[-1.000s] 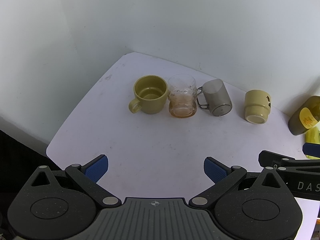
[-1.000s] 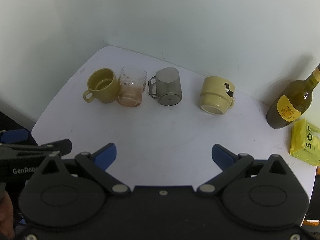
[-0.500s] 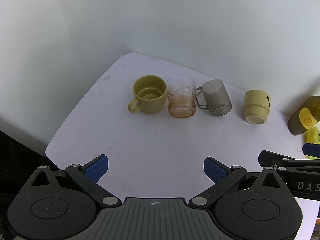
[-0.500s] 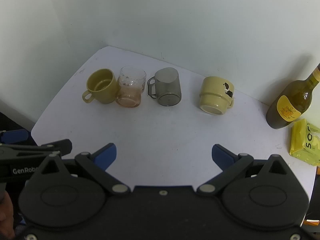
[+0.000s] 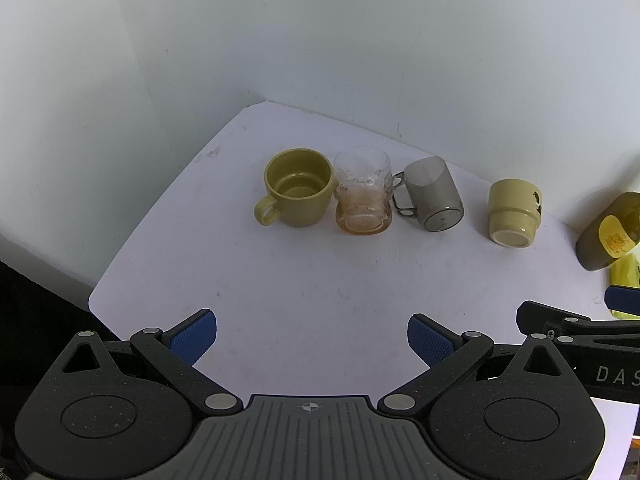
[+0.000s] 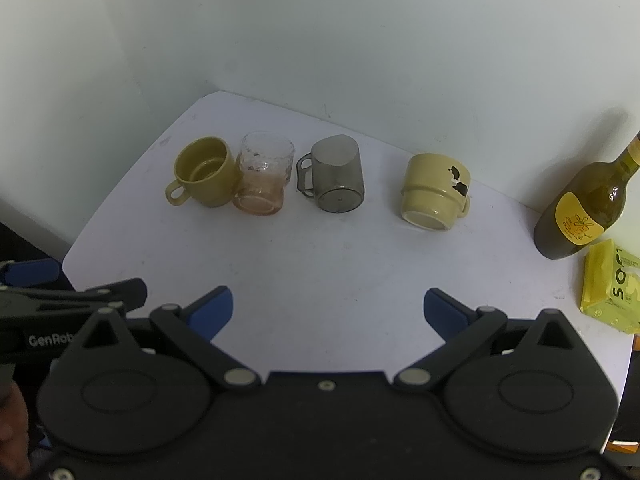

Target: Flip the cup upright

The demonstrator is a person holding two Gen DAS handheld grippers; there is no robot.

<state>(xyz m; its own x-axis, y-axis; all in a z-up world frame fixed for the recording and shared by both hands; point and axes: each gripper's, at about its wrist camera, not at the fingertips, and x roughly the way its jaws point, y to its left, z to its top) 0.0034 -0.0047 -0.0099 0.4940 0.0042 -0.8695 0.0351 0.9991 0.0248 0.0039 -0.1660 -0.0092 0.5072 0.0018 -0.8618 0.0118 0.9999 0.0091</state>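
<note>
In the left wrist view the right tool [image 5: 600, 322], reaching in from the right edge, bears the white letters "DAS", cut off by the frame; in the right wrist view the left tool [image 6: 68, 288] shows "GenRob", also cut short. The yellow packet [image 6: 610, 286] carries dark letters reading "SOF"; the bottle [image 6: 586, 208] has a yellow label with a drawing but no legible words.

Four cups stand in a row on the desk [image 6: 320, 264]: an olive mug [image 6: 204, 172] upright, touching a glass tumbler [image 6: 262, 178], then a grey cup [image 6: 338, 180] and a pale yellow mug [image 6: 434, 192], these three upside down.
</note>
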